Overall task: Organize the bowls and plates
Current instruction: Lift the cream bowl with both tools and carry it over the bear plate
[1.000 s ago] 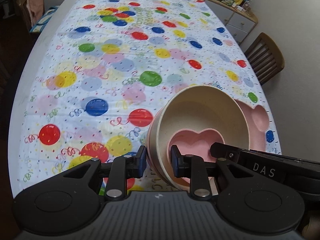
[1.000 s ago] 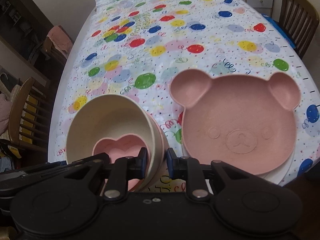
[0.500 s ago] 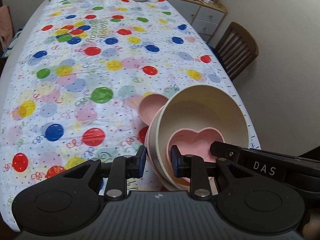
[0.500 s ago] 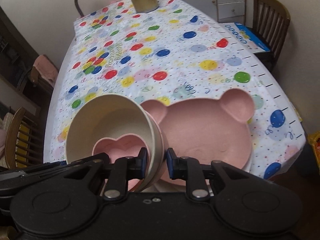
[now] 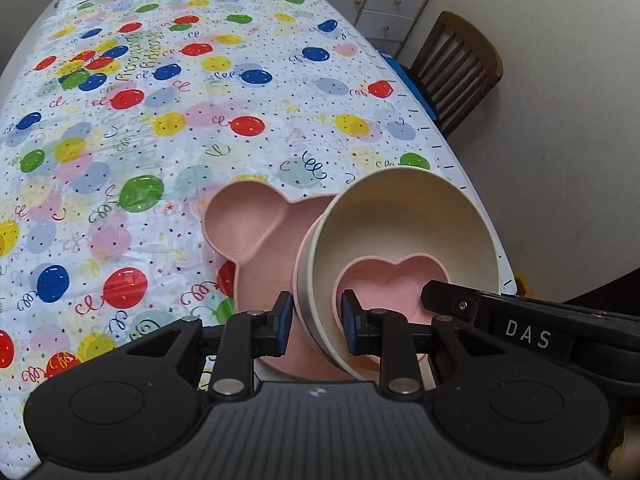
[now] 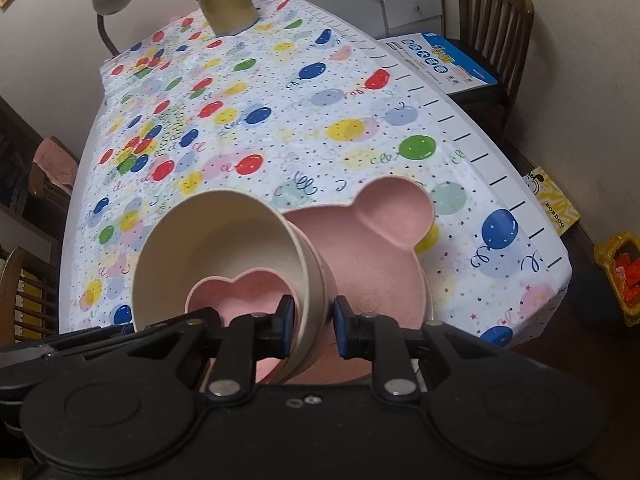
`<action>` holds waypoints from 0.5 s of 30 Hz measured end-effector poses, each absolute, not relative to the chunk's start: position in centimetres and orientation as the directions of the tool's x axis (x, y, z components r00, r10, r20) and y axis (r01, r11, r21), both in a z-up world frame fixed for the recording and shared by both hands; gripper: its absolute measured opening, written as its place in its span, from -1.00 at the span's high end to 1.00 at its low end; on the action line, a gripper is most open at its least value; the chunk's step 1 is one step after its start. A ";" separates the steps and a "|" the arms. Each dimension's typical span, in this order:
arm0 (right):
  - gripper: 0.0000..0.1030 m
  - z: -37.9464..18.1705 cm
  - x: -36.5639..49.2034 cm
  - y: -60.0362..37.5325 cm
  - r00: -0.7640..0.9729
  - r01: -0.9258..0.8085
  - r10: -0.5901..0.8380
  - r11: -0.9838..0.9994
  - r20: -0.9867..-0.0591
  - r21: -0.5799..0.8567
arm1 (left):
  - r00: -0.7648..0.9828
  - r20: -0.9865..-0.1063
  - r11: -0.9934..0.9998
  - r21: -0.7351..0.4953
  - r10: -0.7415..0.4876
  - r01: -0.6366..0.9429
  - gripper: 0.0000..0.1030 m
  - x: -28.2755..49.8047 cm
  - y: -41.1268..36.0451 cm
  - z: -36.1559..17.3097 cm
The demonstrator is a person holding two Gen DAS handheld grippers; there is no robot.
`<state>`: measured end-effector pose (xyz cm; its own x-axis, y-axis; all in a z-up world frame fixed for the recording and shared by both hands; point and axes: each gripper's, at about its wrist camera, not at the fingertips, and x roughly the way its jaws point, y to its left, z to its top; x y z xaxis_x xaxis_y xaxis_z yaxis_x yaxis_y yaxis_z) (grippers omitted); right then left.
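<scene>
Over bear plate [image 5: 256,232] now: bowl stack [image 5: 404,236].

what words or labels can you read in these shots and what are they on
"DAS": white letters on the black body of the other hand-held gripper, seen from the left wrist.
"BOBDOG": yellow bag on the floor beside the table.
Blue box on the chair: printed text too small to read.
Tablecloth: curly lettering among the balloons, too blurred to read.
</scene>
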<state>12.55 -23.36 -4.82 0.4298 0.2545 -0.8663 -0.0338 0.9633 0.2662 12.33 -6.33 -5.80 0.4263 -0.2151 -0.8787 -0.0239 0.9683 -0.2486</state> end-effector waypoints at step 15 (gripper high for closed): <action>0.64 -8.1 14.6 -24.6 0.379 -0.015 0.266 0.959 -0.886 0.282 | 0.401 -0.898 0.976 -0.213 -0.181 -0.037 0.51 14.2 -7.4 -8.5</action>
